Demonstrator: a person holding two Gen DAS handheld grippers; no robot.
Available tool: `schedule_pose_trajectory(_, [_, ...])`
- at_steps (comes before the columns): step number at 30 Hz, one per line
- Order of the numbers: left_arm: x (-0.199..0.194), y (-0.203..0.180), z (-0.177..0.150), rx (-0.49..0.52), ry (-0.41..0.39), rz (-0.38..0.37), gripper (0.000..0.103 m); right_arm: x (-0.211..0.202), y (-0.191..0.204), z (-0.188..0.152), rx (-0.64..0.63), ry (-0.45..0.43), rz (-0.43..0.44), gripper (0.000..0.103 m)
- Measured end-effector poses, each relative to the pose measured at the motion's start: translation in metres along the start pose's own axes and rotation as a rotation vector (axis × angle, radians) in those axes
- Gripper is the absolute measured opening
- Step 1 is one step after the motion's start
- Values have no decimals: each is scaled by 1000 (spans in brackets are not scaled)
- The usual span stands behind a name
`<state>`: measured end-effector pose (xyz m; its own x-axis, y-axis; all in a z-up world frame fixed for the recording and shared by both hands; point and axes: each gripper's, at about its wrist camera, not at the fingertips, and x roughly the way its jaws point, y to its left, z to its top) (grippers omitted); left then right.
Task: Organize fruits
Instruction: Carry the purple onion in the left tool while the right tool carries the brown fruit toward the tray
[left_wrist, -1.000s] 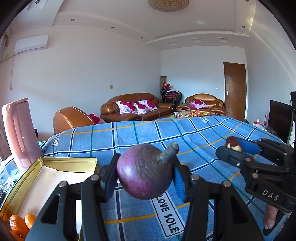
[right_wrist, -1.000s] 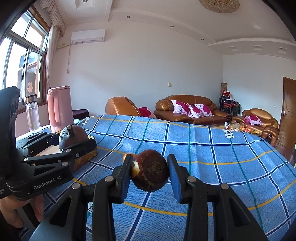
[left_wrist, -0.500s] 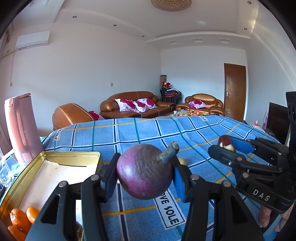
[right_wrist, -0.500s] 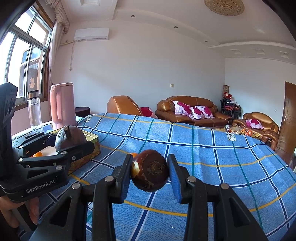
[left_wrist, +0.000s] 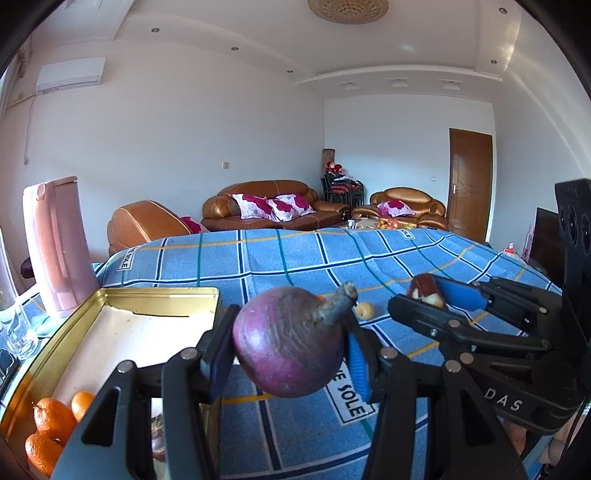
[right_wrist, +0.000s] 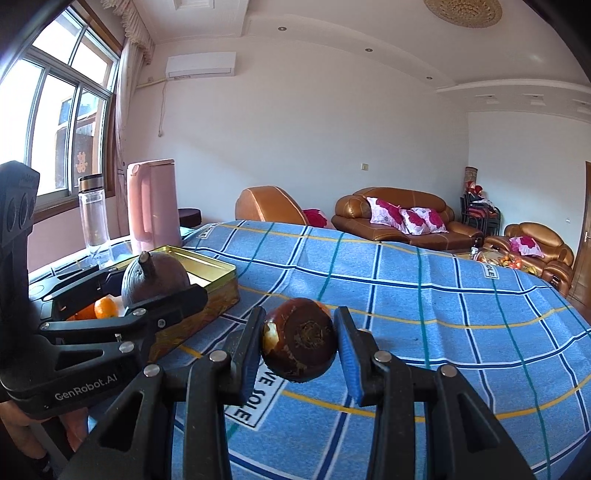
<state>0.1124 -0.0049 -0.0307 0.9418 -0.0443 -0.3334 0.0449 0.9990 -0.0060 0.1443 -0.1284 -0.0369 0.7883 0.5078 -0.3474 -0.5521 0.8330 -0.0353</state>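
My left gripper (left_wrist: 288, 341) is shut on a round purple fruit with a grey stem (left_wrist: 290, 341), held above the blue checked cloth next to the gold tin tray (left_wrist: 155, 297). It also shows in the right wrist view (right_wrist: 153, 278). My right gripper (right_wrist: 297, 339) is shut on a dark brown fruit (right_wrist: 299, 339) with a pale bitten patch, held to the right of the tray; it shows in the left wrist view (left_wrist: 424, 290). Oranges (left_wrist: 51, 424) lie in the tray's near corner. A small yellow fruit (left_wrist: 365, 309) lies on the cloth between the grippers.
A pink kettle (left_wrist: 59, 243) and a clear bottle (right_wrist: 94, 218) stand left of the tray, with a glass (left_wrist: 16, 328) beside them. The blue cloth (right_wrist: 424, 295) stretches far and right. Brown sofas (right_wrist: 402, 221) stand beyond the table.
Both grippers have moved left, closer to the tray, each still holding its fruit. The tray and kettle now sit nearer the middle of both views.
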Motion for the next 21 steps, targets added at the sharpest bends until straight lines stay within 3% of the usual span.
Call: schedule_pose_trajectory(21, [-43, 45, -5, -32, -15, 51, 54, 7, 61, 16, -67, 12, 122, 40])
